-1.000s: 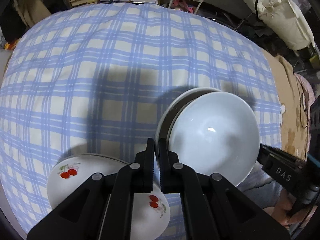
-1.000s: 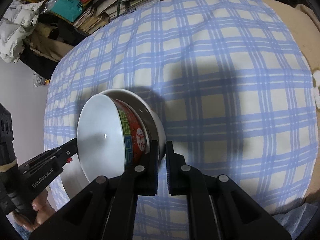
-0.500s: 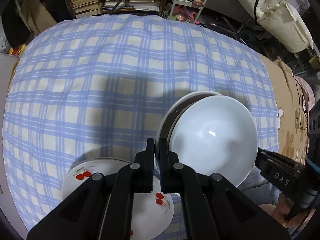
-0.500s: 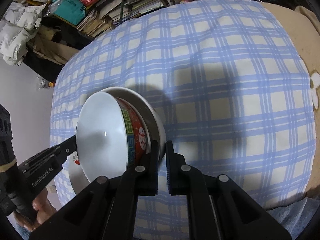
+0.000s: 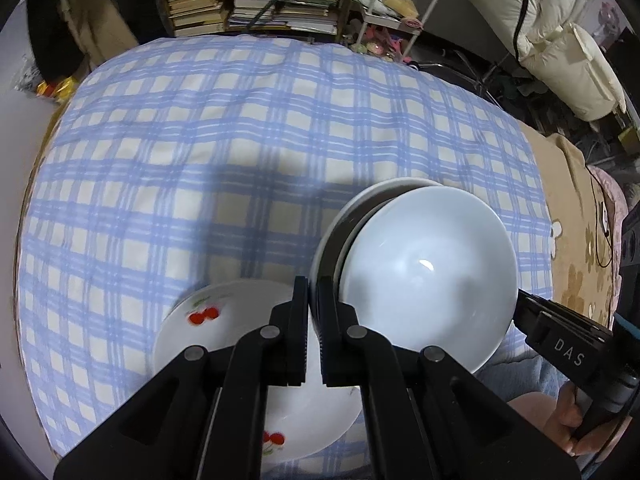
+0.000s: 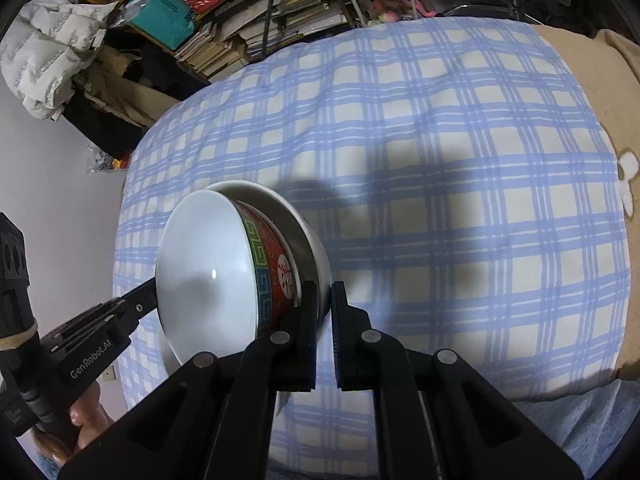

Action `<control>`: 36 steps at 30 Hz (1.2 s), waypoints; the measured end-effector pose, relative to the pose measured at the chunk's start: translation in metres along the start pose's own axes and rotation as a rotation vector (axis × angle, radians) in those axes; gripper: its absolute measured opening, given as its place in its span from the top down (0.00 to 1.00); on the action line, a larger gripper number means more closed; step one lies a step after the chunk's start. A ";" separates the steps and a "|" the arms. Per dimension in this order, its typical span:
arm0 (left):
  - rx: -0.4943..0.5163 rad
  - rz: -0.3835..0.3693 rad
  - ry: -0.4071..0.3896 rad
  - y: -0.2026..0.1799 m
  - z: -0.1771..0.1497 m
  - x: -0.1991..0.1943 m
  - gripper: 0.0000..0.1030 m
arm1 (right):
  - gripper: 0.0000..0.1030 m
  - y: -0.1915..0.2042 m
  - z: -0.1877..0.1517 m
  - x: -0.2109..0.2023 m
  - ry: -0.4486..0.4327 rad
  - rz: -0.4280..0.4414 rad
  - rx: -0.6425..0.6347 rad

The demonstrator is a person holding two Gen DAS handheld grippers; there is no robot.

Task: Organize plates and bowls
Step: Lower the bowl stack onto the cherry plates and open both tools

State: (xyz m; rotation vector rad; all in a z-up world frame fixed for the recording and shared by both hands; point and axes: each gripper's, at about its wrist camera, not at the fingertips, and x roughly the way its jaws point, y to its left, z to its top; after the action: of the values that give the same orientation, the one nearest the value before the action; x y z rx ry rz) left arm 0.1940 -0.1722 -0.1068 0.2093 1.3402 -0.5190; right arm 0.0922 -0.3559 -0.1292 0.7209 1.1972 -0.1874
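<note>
Two nested bowls hang tilted above the blue checked cloth (image 5: pixel 240 128). The outer one is a white bowl (image 5: pixel 360 200) (image 6: pixel 310 240); inside it sits a bowl with a red patterned outside (image 6: pixel 276 264) and a white inside (image 5: pixel 428 280). My left gripper (image 5: pixel 314 292) is shut on the outer bowl's near rim. From the opposite side, my right gripper (image 6: pixel 323 300) pinches that same rim. Each wrist view shows the other gripper: the right gripper (image 5: pixel 560 344) and the left gripper (image 6: pixel 100 332). A white plate with cherries (image 5: pixel 224 320) lies on the cloth below my left fingers, partly hidden.
Stacked books and shelves (image 5: pixel 248 4) stand beyond the cloth's far edge. White padded jackets (image 5: pixel 560 40) (image 6: pixel 44 56) hang at the sides. A brown flowered blanket (image 5: pixel 576 240) borders the cloth on the right. A person's hand (image 5: pixel 564 424) grips the right tool.
Both grippers have risen with the nested bowls, so the cloth looks farther away. The cherry plate has slid toward the middle of the left wrist view. Both grips stay the same.
</note>
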 end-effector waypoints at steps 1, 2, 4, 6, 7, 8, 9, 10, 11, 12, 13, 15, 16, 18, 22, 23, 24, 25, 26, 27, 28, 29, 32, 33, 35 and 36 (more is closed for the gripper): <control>-0.005 0.006 -0.003 0.003 -0.003 -0.003 0.98 | 0.90 0.006 -0.003 -0.001 -0.002 0.002 -0.012; -0.006 0.017 -0.009 0.006 -0.007 -0.007 0.98 | 0.90 0.010 -0.005 -0.001 -0.004 0.007 -0.019; -0.014 0.031 -0.018 0.015 -0.015 -0.016 0.98 | 0.90 0.018 -0.011 -0.001 -0.011 0.036 -0.042; -0.032 0.034 -0.028 0.027 -0.024 -0.024 0.98 | 0.90 0.023 -0.018 0.000 -0.006 0.072 -0.050; -0.047 0.035 -0.028 0.034 -0.029 -0.026 0.98 | 0.90 0.026 -0.022 0.000 -0.004 0.084 -0.055; -0.057 0.039 -0.027 0.040 -0.033 -0.028 0.98 | 0.90 0.030 -0.026 0.002 0.001 0.095 -0.058; -0.063 0.044 -0.027 0.044 -0.037 -0.029 0.98 | 0.90 0.034 -0.030 0.004 0.002 0.102 -0.060; -0.069 0.055 -0.025 0.048 -0.042 -0.030 0.98 | 0.90 0.039 -0.034 0.006 0.007 0.101 -0.069; -0.068 0.067 -0.026 0.051 -0.047 -0.031 0.97 | 0.90 0.044 -0.038 0.008 0.012 0.100 -0.081; -0.069 0.080 -0.022 0.055 -0.052 -0.032 0.97 | 0.90 0.048 -0.042 0.011 0.018 0.094 -0.091; -0.079 0.084 -0.013 0.058 -0.056 -0.030 0.97 | 0.90 0.052 -0.045 0.015 0.024 0.090 -0.101; -0.090 0.093 0.007 0.064 -0.063 -0.025 0.97 | 0.90 0.055 -0.052 0.022 0.035 0.088 -0.101; -0.091 0.103 0.016 0.066 -0.067 -0.023 0.97 | 0.90 0.056 -0.055 0.026 0.045 0.087 -0.101; -0.093 0.109 0.035 0.071 -0.074 -0.015 0.97 | 0.90 0.058 -0.063 0.035 0.070 0.084 -0.106; -0.143 0.070 0.060 0.089 -0.086 -0.004 0.97 | 0.90 0.057 -0.075 0.047 0.088 0.082 -0.101; -0.155 0.066 0.054 0.094 -0.090 -0.002 0.98 | 0.90 0.056 -0.077 0.048 0.080 0.095 -0.100; -0.163 0.061 0.048 0.096 -0.091 -0.002 0.98 | 0.90 0.056 -0.079 0.048 0.072 0.103 -0.107; -0.171 0.053 0.044 0.099 -0.093 -0.001 0.97 | 0.90 0.059 -0.081 0.049 0.064 0.107 -0.120; -0.177 0.047 0.038 0.100 -0.094 -0.001 0.97 | 0.90 0.061 -0.082 0.048 0.056 0.103 -0.137; -0.175 0.047 0.033 0.101 -0.094 -0.002 0.97 | 0.90 0.062 -0.082 0.048 0.047 0.100 -0.145; -0.166 0.055 0.029 0.100 -0.095 -0.002 0.97 | 0.90 0.062 -0.082 0.047 0.043 0.099 -0.152; -0.160 0.060 0.026 0.099 -0.096 -0.002 0.97 | 0.90 0.062 -0.082 0.048 0.045 0.101 -0.155; -0.132 0.094 0.014 0.093 -0.097 -0.003 0.97 | 0.90 0.062 -0.081 0.049 0.053 0.104 -0.161; -0.132 0.096 0.011 0.093 -0.097 -0.004 0.97 | 0.90 0.063 -0.081 0.049 0.056 0.099 -0.160; -0.145 0.089 0.008 0.096 -0.097 -0.004 0.97 | 0.90 0.065 -0.082 0.049 0.051 0.091 -0.164; -0.151 0.084 0.006 0.098 -0.098 -0.004 0.95 | 0.90 0.066 -0.081 0.050 0.052 0.091 -0.167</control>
State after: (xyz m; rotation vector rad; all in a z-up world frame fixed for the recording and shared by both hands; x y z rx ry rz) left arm 0.1544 -0.0436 -0.1395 0.1422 1.3635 -0.3449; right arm 0.0802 -0.2452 -0.1612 0.6357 1.2114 0.0078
